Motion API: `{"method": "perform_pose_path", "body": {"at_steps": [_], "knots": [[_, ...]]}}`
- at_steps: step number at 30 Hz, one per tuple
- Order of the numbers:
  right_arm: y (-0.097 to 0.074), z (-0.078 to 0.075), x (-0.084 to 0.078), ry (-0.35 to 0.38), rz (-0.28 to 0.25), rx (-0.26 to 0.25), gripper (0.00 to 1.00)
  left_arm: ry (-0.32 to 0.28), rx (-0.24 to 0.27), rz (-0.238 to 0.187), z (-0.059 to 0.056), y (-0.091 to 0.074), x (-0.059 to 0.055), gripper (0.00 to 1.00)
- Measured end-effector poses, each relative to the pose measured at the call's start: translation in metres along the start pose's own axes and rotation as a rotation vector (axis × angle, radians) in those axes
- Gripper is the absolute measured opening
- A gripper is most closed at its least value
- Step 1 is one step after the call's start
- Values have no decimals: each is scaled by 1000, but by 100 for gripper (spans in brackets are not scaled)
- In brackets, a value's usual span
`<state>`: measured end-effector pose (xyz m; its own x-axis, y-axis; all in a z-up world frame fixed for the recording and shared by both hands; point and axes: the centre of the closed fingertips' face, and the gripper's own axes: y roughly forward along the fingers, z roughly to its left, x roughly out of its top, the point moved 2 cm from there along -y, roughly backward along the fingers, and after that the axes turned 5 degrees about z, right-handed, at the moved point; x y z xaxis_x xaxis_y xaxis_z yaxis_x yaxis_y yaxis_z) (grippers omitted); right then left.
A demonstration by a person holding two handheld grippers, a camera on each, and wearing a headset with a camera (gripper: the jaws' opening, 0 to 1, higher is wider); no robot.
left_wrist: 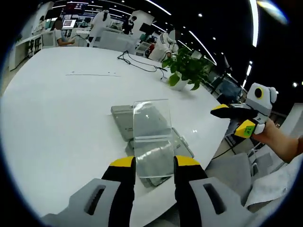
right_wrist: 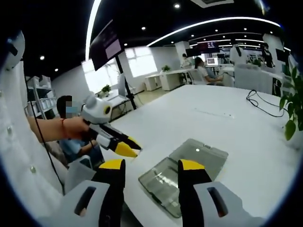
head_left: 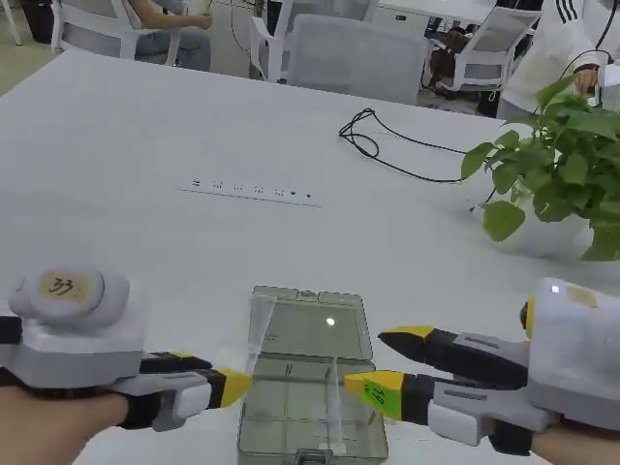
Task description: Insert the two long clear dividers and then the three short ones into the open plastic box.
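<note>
Centrally, the open box (head_left: pixel 308 293) lay on the tabletop (head_left: pixel 145 126); left tongs (left_wrist: pixel 150 163) clamped a clear divider (left_wrist: pixel 151 125), right tongs (right_wrist: pixel 147 165) gaped wide.

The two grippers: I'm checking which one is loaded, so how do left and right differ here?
The left gripper clamps a clear divider between its jaws; the right gripper holds nothing. The left's jaws sit close on the sheet; the right's stand apart. Both have yellow tips and hover by the open box.
</note>
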<state>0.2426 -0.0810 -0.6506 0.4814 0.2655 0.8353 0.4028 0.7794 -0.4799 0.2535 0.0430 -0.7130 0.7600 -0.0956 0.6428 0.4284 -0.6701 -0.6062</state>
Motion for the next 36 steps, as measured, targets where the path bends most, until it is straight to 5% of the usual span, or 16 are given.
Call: {"method": "perform_pose_path", "body": {"at_steps": [8, 15, 36], "knots": [[19, 7, 2, 109, -2, 1, 30, 25, -71, -36, -33, 5, 7, 30], [30, 6, 1, 178, 4, -14, 23, 60, -111, -46, -50, 10, 10, 30], [40, 7, -1, 327, 7, -26, 7, 102, -104, -50, -53, 15, 11, 32]]}}
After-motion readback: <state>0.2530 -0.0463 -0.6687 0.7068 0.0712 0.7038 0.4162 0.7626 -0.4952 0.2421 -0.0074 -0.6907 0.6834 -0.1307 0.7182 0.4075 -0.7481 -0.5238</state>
